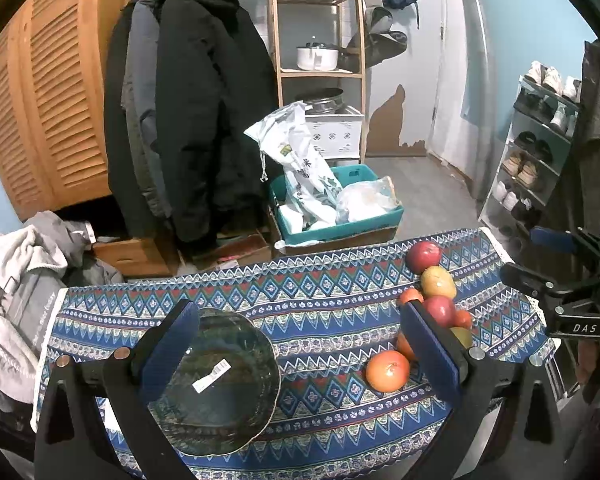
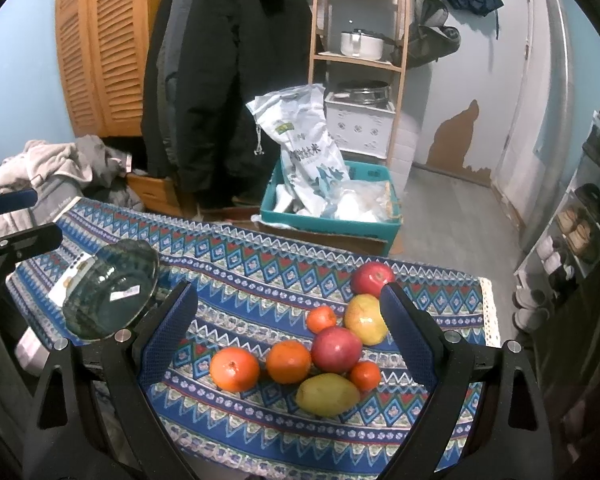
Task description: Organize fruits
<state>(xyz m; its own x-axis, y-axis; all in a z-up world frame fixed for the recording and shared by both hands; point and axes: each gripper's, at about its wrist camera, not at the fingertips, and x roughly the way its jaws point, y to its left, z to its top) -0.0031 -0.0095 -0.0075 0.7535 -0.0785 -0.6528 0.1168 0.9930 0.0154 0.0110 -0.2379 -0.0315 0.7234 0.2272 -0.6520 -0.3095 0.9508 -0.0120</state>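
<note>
A glass bowl [image 1: 220, 380] with a white label sits on the patterned tablecloth [image 1: 320, 308], between the fingers of my open left gripper [image 1: 300, 352]. It also shows at the left in the right wrist view [image 2: 108, 292]. A cluster of fruit lies on the cloth: red apples [image 2: 336, 350], yellow-green mangoes [image 2: 327, 395], oranges [image 2: 234, 369] and small tangerines [image 2: 321, 318]. My right gripper [image 2: 290, 340] is open above the cluster, touching nothing. In the left wrist view the fruit [image 1: 388, 370] lies at the right, partly behind my right finger.
Behind the table stand a teal crate [image 2: 332, 216] with bags, hanging coats [image 2: 228, 80], a wooden shelf with a pot [image 2: 360, 44] and a shoe rack [image 1: 540, 152]. A pile of clothes [image 1: 20, 280] lies left of the table.
</note>
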